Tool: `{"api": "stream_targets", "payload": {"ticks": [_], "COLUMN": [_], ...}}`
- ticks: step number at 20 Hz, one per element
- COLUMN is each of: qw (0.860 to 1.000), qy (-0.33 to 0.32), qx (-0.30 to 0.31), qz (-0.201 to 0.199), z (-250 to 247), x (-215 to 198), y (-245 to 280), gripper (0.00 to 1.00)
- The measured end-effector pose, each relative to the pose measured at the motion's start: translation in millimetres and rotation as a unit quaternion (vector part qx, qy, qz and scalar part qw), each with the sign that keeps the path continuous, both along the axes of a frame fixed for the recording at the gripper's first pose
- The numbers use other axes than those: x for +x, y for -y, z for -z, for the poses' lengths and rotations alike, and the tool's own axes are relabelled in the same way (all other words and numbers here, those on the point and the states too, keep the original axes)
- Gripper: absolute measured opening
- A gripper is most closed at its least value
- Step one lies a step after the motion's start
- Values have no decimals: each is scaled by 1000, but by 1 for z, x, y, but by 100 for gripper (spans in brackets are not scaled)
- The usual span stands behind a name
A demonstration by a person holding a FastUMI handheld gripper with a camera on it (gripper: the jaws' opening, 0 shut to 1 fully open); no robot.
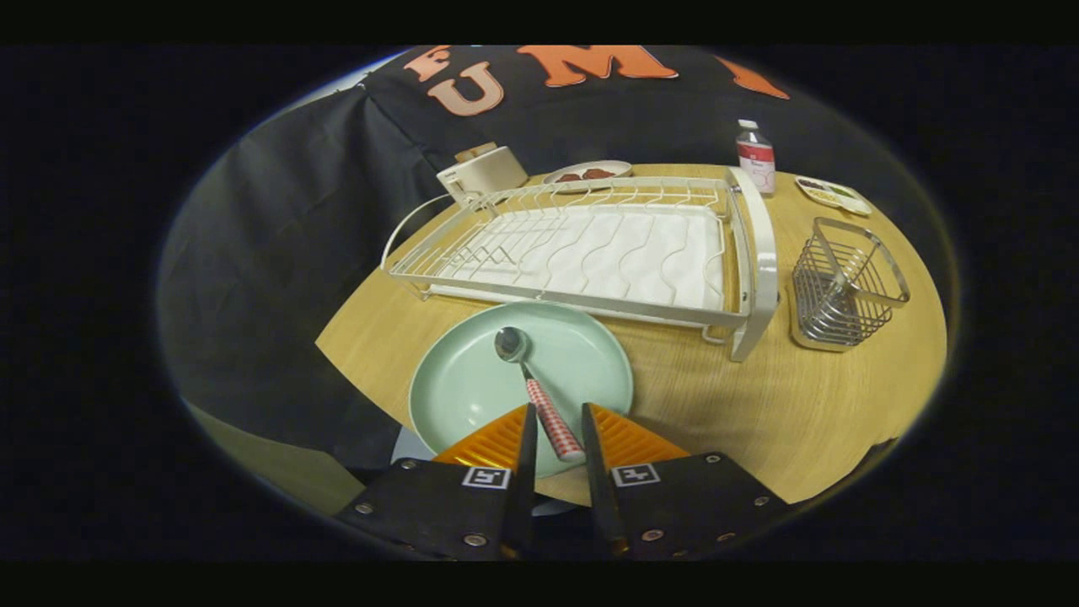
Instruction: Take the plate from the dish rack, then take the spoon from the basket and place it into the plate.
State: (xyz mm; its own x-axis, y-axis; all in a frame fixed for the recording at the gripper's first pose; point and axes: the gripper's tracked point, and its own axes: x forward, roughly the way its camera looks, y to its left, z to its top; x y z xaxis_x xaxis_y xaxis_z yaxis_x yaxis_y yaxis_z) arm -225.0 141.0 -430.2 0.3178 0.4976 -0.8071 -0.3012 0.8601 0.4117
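Jaws first: your gripper [554,430] has its two fingers standing a little apart, wider than the spoon [539,394] handle that lies between them. You can see a sliver of plate on either side of the checked handle near the tips, so neither finger seems to press on it; I judge the hold released, though contact low down on the handle end is hard to rule out.

Sweeping from 9 o'clock across to 3 o'clock: the plate [472,388] sits on the tabletop [716,405] just ahead of your fingers, out of the dish rack [590,253], which stands bare beyond it at 12 o'clock. The spoon's bowl rests near the plate's middle, and its handle runs back toward you over the near rim. Farther right, at about 2 o'clock, the wire basket [847,291] stands with nothing visible inside.

As I read it, you are at the last step: plate taken, spoon laid in it. Your next move calls for drawing straight back toward 6 o'clock, keeping the fingers apart and level so that neither one catches the handle end and drags the spoon off the rim.
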Motion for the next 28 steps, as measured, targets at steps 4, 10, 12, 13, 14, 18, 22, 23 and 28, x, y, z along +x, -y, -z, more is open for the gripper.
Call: {"api": "stream_targets", "payload": {"ticks": [4,10,12,13,14,18,22,23,28], "qw": [999,988,981,978,974,954,930,924,895], "qy": [10,115,153,171,189,258,325,339,400], "qx": [23,29,22,19,17,9,-7,-15,-40], "qz": [37,99,114,121,128,154,173,174,193], "z": [-24,-99,-123,-135,-148,-195,-244,-253,-299], "x": [18,76,96,105,113,146,168,172,190], "y": [4,34,47,52,58,75,90,95,115], "gripper": [45,70,81,84,86,93,95,95,95]}}
